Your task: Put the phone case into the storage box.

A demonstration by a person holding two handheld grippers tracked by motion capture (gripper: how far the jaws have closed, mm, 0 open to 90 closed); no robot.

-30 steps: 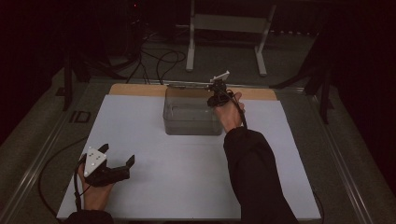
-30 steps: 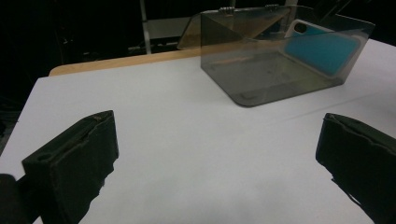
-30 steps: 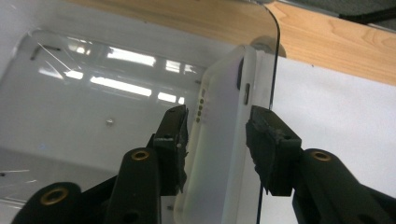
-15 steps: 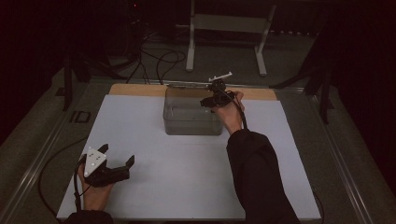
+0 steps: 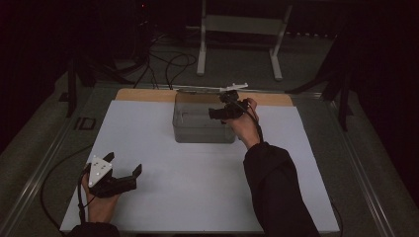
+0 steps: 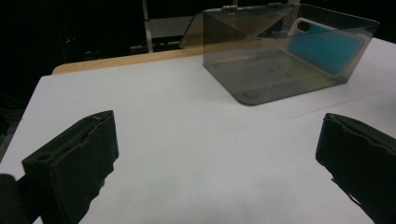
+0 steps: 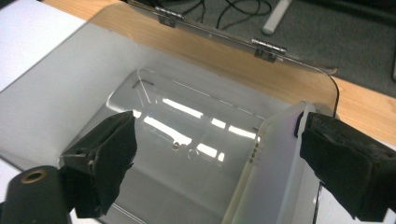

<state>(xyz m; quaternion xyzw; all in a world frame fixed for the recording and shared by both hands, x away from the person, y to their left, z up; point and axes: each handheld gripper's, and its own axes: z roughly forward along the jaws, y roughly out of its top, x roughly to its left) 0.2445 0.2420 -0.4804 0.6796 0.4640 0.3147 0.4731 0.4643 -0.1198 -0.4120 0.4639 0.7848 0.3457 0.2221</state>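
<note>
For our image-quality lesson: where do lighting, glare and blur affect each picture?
High view: dim, with black surroundings beyond the white table. Right gripper view: bright glare streaks on the clear box floor. Left gripper view: the near black jaws look soft, while the box stays sharper.

The box [image 7: 187,140] between the right gripper's fingers [image 7: 107,154] is clear, smoky plastic, smooth and shiny, with small metal hinges [image 7: 268,46]. Beside the right finger leans a phone case [image 7: 275,158], maybe soft matt plastic. The fingers look black, rough and dull. The table top [image 6: 187,140] is smooth, matt white with a wood edge [image 7: 280,79].
</note>
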